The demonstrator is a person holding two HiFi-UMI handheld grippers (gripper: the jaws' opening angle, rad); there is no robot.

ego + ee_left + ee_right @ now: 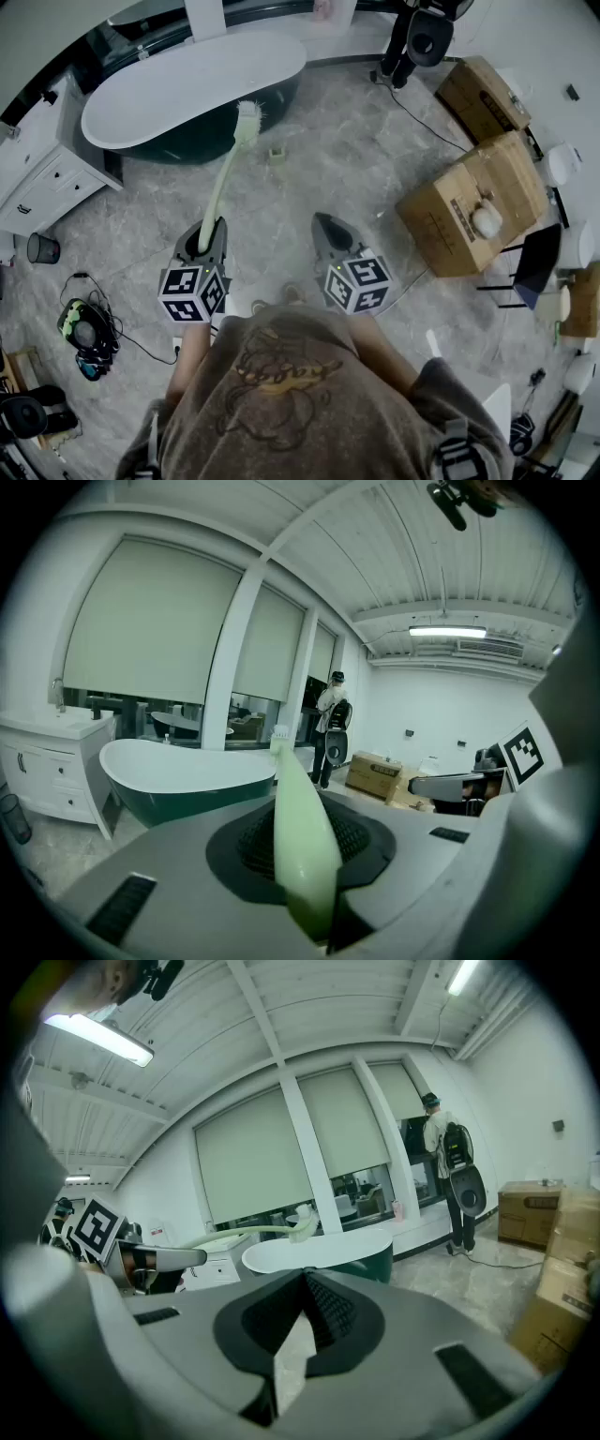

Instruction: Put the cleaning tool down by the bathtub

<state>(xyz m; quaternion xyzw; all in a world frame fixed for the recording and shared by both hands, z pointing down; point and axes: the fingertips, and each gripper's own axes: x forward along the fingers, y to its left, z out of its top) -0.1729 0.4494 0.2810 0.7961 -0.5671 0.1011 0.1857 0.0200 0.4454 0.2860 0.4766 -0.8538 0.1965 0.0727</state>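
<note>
1. Jaws of left gripper (208, 236) set narrow and clamped on the handle end of the cleaning tool (225, 178), a pale green long-handled brush.
2. Brush sticks out forward and up from the gripper, off the floor. In the head view its bristle head lies against the dark side of the bathtub (202, 141).
3. Right gripper (330, 232) closed to a point with nothing between its jaws. It is beside the left one, not touching the brush.
4. Floor (347, 159) is grey marbled tile.
5. Bathtub is white inside and dark outside, with a white cabinet (42, 178) to its left.
6. Two cardboard boxes (473, 202) sit on the right.
7. Tall windows have blinds down, and a person (333, 728) stands by them in the background.
</note>
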